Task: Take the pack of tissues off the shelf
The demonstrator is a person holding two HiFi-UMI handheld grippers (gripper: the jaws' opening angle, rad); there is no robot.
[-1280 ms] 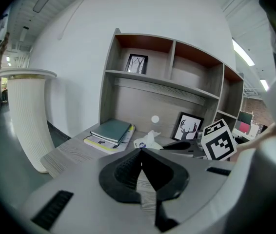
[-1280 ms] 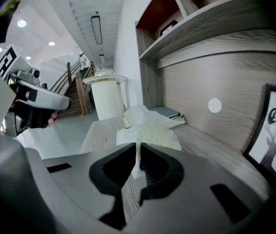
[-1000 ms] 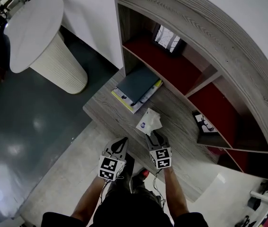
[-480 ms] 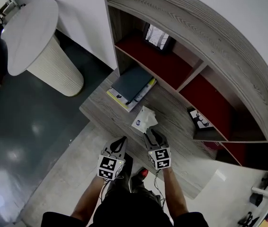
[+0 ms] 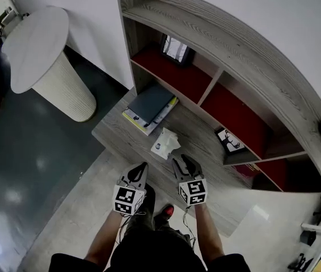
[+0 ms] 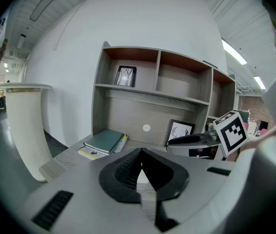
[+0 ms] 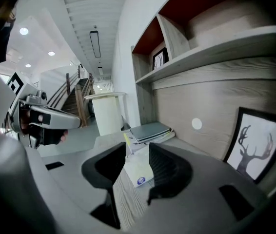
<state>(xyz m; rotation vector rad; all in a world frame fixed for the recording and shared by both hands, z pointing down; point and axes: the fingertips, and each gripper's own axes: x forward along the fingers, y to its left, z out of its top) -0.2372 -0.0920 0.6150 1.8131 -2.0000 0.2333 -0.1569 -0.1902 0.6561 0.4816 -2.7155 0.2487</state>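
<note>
The white pack of tissues lies on the grey wooden ledge of the shelf unit, a loose tissue sticking up from it. My right gripper hovers just short of its near right corner, jaws open and nothing between the pads. In the right gripper view the pack shows through the gap of the right gripper, a little beyond the tips. My left gripper hangs over the ledge's front edge left of the pack, its tips together; in its own view the left gripper is shut and empty.
A stack of books lies at the ledge's left end. A framed deer picture leans at the back right, and another frame stands on the red upper shelf. A white round pedestal table stands on the floor at the left.
The head view has pulled back and shows more of the shelf. The gap between the right gripper's tips and the pack has grown slightly. The pack has stayed on the ledge.
</note>
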